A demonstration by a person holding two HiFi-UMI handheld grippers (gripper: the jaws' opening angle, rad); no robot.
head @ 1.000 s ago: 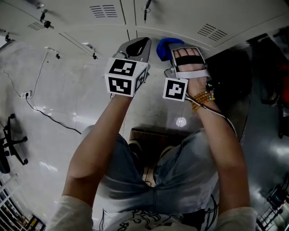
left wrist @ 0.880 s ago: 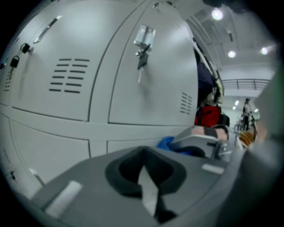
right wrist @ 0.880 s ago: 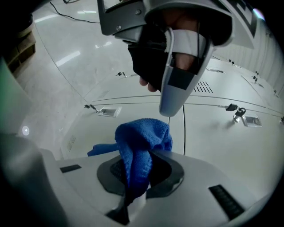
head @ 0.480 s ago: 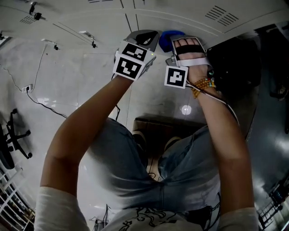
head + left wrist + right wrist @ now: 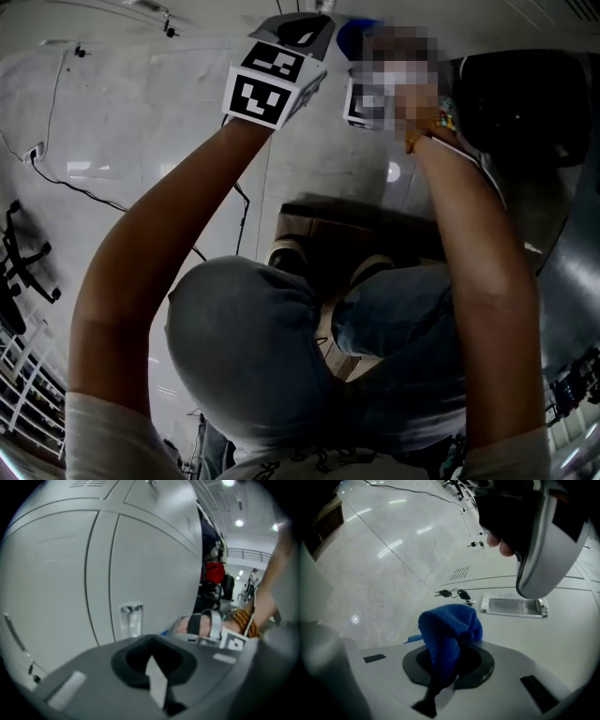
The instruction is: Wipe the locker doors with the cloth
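Grey polished floor [image 5: 141, 122] spreads away from the foot of the locker doors [image 5: 150, 564], which are pale grey panels split by dark vertical seams. Facing those doors is a person in jeans [image 5: 253, 356], one knee raised, both bare forearms reaching up and forward toward the panels. On the floor in front of the doors, under the person's legs, lies a brown box [image 5: 314, 230], and farther out from the doors on the person's left a thin dark cable [image 5: 84, 192] trails across the tiles.

The left gripper [image 5: 157, 684] is held up near the door face; its two jaws are pressed together with nothing between them. Just beside it, equally close to the doors, the right gripper [image 5: 440, 686] has its jaws pinched on a blue cloth [image 5: 450, 630]. The cloth bunches up out of the jaws toward the door panel; whether it touches the metal cannot be told. From the head view the cloth shows as a blue patch at the base of the doors, between the two grippers.

On the door beyond the cloth sits a clear label holder [image 5: 513, 606], with a bunch of keys [image 5: 452, 593] hanging from a lock beside it and a small group of vent slots [image 5: 461, 572] past that. A bead bracelet [image 5: 241, 620] circles the right wrist
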